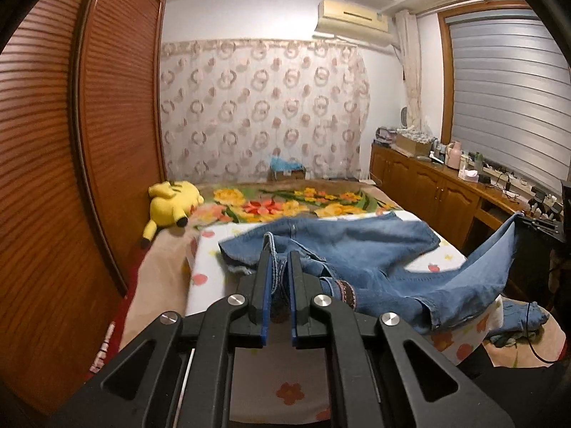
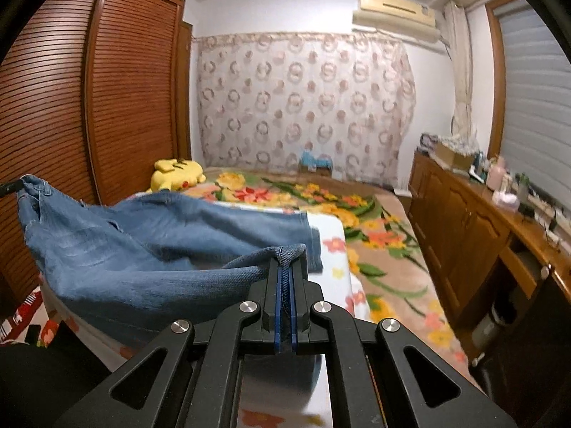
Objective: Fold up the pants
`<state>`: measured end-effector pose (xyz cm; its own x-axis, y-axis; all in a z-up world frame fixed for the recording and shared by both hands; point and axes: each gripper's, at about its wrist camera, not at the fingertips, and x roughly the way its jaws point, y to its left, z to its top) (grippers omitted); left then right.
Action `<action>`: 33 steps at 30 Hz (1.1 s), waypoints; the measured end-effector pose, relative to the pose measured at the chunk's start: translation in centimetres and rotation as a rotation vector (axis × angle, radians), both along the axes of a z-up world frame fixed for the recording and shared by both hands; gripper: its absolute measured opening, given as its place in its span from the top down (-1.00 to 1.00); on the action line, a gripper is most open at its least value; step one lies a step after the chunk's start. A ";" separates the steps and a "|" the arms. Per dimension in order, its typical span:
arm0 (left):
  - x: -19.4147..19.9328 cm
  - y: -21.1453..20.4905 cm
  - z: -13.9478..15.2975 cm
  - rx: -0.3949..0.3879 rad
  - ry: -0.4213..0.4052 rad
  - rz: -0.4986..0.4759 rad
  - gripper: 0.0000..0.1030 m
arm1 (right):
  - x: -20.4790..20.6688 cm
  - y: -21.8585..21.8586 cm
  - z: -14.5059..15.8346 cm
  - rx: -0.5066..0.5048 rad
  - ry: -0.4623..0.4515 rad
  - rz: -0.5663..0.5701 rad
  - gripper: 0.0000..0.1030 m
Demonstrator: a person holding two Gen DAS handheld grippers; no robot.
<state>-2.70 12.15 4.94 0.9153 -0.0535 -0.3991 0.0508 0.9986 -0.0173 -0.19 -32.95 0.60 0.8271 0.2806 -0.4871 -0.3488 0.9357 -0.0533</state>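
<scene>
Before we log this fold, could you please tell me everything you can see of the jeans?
The jeans are blue, faded denim with pale worn patches and stitched seams. They are lifted at two points and sag between them over the flowered sheet on the bed, with one leg lying flat further back. The left gripper is shut on a bunched part by the waistband, where a brown patch shows. The right gripper is shut on a stitched leg hem.
</scene>
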 end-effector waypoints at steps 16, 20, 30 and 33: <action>5.8 0.9 -4.6 0.019 0.144 0.018 0.94 | 8.2 1.6 -5.3 -0.029 0.029 0.018 0.94; 7.9 0.4 -6.5 0.016 0.198 -0.004 0.94 | 11.0 2.2 -6.5 -0.046 0.064 0.008 0.94; 11.7 -0.1 -9.7 0.008 0.286 -0.040 -0.23 | 17.4 4.5 -8.1 -0.097 0.148 -0.018 0.94; 13.0 0.2 -10.3 0.011 0.310 -0.034 -0.54 | 17.7 4.9 -8.0 -0.113 0.168 -0.012 0.94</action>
